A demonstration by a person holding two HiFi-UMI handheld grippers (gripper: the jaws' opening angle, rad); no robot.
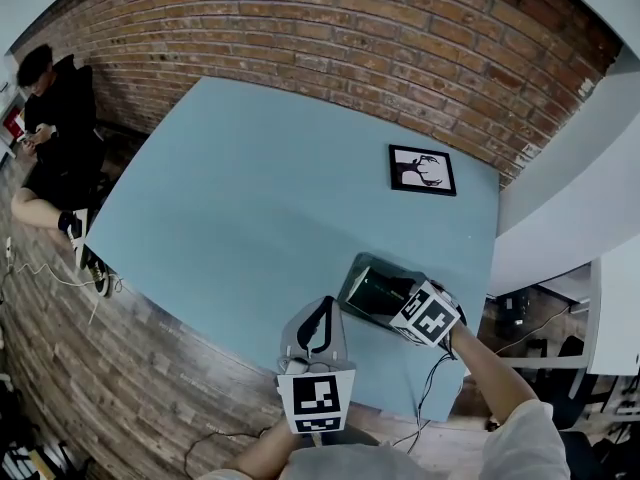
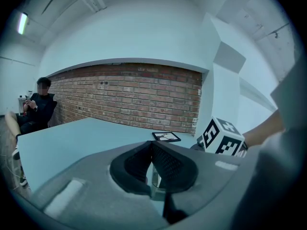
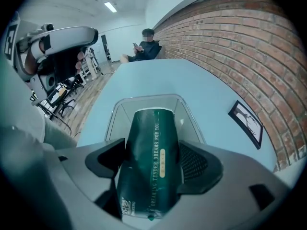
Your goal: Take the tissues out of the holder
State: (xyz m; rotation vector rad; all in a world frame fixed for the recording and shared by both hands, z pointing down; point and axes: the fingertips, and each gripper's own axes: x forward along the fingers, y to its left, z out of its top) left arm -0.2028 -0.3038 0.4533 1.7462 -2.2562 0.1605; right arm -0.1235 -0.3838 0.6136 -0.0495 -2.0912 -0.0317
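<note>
My left gripper (image 1: pixel 325 306) hangs nearest me over the near edge of the table (image 1: pixel 240 188). Its jaws are together and empty, out of the way, I judge, so the other has room. Just right and slightly farther, my right gripper (image 3: pixel 152 150) tips down, jaws spread wide astride the green tissue pack (image 3: pixel 154 121), pads not pressing, ready to clamp. The pack lies in the clear holder (image 3: pixel 144 98). Only the right gripper view shows that straddle. The head view hides it under the marker cube (image 1: pixel 428 315), yet places the holder at the table's near right corner.
</note>
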